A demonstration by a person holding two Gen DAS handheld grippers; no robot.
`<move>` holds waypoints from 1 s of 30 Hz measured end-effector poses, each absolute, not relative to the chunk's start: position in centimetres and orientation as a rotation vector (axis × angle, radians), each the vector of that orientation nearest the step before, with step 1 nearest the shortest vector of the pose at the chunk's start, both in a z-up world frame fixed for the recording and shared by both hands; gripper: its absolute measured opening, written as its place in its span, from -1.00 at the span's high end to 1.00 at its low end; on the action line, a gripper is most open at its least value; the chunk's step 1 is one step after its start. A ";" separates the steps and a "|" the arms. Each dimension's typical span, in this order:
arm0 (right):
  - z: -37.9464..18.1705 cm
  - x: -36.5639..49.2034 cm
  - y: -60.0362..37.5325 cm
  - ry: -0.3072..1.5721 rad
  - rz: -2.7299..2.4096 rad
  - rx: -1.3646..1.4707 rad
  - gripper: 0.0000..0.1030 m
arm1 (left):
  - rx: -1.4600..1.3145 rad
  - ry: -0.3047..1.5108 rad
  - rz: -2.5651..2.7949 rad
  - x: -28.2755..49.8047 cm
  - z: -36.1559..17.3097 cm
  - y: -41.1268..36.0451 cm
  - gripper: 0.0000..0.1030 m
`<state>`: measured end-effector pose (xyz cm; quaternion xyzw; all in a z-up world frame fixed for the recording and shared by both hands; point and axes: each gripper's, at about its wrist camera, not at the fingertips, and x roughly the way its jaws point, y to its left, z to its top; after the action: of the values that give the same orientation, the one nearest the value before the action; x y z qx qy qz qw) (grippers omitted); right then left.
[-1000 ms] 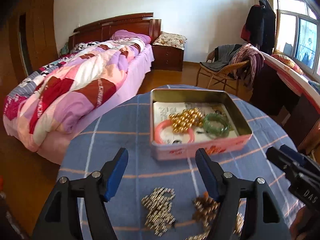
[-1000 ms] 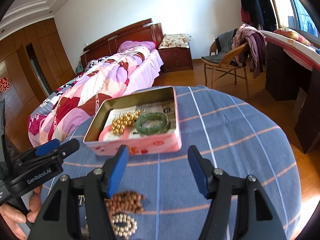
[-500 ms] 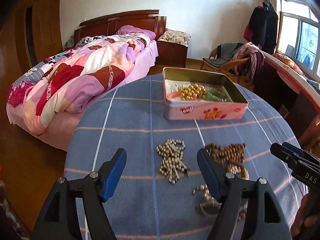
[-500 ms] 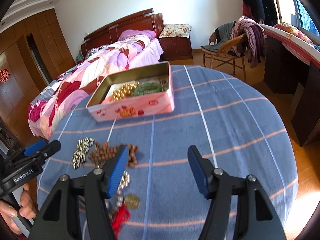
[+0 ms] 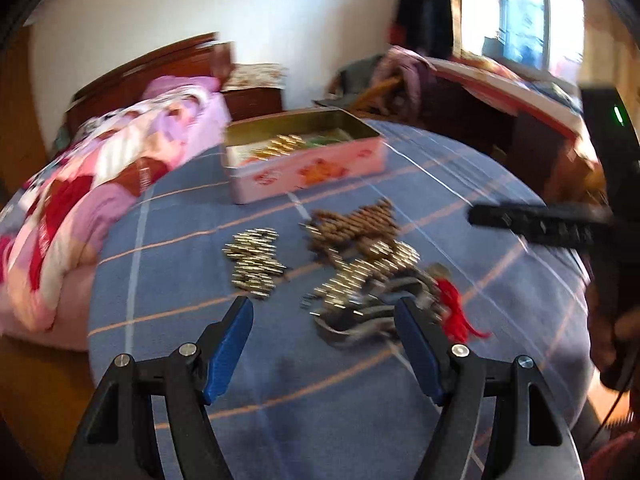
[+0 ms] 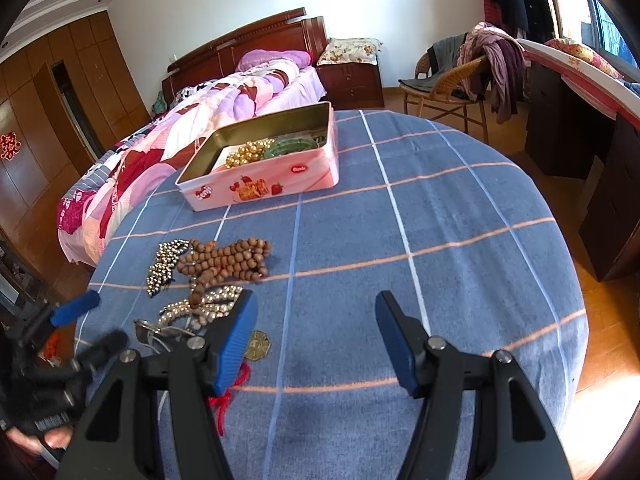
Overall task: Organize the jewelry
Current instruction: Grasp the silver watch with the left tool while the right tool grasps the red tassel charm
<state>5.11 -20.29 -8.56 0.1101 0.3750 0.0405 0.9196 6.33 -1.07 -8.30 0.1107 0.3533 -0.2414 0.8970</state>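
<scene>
Several pieces left: a brown wooden bead string (image 6: pixel 224 260), a dark metallic bead strand (image 6: pixel 164 264), a pale silvery strand (image 6: pixel 208 304), a gold coin charm (image 6: pixel 258 346) with red tassel (image 6: pixel 228 394), all loose at the lower left of the right wrist view.
Tin: a pink tin (image 6: pixel 264 186) sits open in the upper middle, well apart from the loose pile, with gold beads (image 6: pixel 244 154) and a green bangle (image 6: pixel 294 146) inside.
Tabletop: round, blue checked cloth (image 6: pixel 420 240).
Left tool (image 5: pixel 324 344): wide, empty, low over the silvery tangle; view blurred.
Right tool (image 6: pixel 316 340): wide, empty, just right of the pile.
Step in hand: likely picking the next piece.
Next move: probably lowering over one strand, pinching its bunched beads without snagging neighbours, then carrying it to the tin.
</scene>
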 end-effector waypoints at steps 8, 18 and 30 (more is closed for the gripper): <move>-8.4 4.7 -20.3 0.775 0.089 0.221 -0.26 | 0.238 0.777 -0.538 7.7 -9.7 -2.4 -0.42; -9.2 3.3 -18.4 0.841 0.156 0.162 -0.26 | 0.165 0.819 -0.585 8.1 -9.9 -2.6 -0.03; -10.9 3.4 -14.2 0.909 0.254 0.019 -0.26 | 0.101 0.834 -0.559 6.7 -9.1 0.2 0.88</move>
<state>3.39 -14.17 -10.94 0.0094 0.4378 0.1223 0.8907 6.70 0.17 -9.12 0.0486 0.3998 -0.2677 0.8753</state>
